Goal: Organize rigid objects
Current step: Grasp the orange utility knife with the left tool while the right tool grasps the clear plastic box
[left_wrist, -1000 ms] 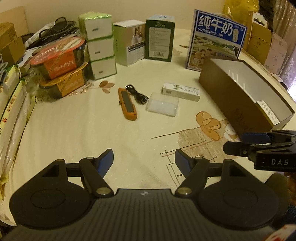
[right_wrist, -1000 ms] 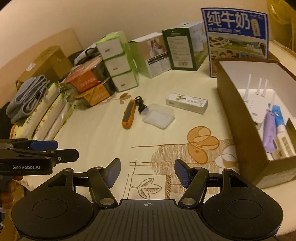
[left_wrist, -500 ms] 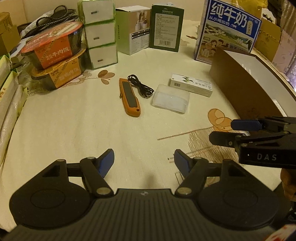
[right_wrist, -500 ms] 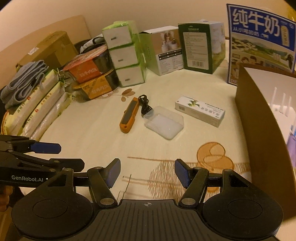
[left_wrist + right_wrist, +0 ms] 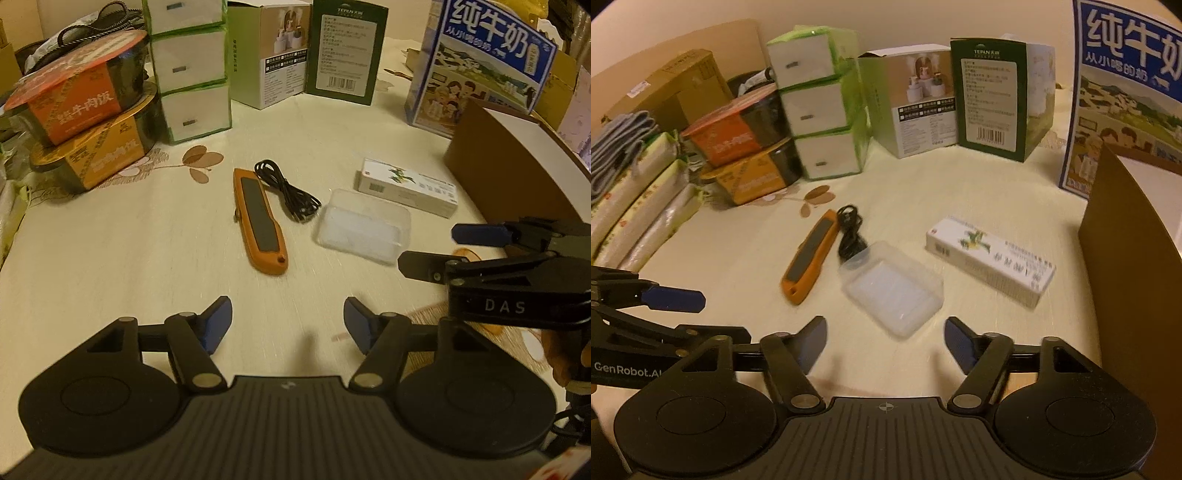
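Your right gripper [image 5: 885, 341] has just been opening its fingers; they now stand wide with nothing between them, lined up on the clear plastic box [image 5: 892, 286] just ahead, wide enough to straddle it. Your left gripper [image 5: 287, 325], fingers eased in a little but still apart and empty, faces the orange utility knife [image 5: 259, 219] (a black cable [image 5: 288, 195] lies against it). The white carton [image 5: 990, 260] waits on the surface beside the brown box [image 5: 1123, 236], likely where everything goes.

Brown box [image 5: 1126, 236] interior hidden; milk carton [image 5: 1126, 92] cut off at edge.
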`<state>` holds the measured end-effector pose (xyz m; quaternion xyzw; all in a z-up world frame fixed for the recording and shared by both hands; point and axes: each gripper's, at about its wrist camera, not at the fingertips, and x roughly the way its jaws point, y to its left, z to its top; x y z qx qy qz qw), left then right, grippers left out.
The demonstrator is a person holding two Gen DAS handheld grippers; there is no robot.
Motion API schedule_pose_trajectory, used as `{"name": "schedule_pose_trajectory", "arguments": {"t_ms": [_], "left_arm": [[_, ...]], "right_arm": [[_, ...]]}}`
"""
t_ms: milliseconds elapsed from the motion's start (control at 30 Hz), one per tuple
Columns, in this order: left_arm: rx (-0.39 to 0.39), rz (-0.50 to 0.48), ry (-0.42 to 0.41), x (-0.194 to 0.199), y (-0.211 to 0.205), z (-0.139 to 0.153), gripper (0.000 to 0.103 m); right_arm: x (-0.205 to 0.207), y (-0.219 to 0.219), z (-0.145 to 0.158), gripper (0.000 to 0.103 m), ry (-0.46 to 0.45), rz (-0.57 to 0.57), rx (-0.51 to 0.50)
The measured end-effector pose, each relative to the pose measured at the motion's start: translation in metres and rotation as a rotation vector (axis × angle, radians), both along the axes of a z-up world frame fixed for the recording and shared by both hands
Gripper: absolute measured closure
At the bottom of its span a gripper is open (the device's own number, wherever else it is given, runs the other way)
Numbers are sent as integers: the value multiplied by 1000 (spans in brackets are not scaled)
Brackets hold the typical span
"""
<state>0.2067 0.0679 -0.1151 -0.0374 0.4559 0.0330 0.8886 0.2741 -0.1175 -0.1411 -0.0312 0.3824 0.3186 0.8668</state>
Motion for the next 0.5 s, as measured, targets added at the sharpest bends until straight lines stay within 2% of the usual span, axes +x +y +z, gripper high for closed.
{"name": "schedule_pose_trajectory", "arguments": {"t_ms": [300,500], "left_arm": [[7,-3,37,48,12,-26,55],[19,-16,51,65,19,-40,56]], "right_arm": [[34,32,-23,24,-29,82,-124],[41,45,-32,24,-70,174,-169]]}}
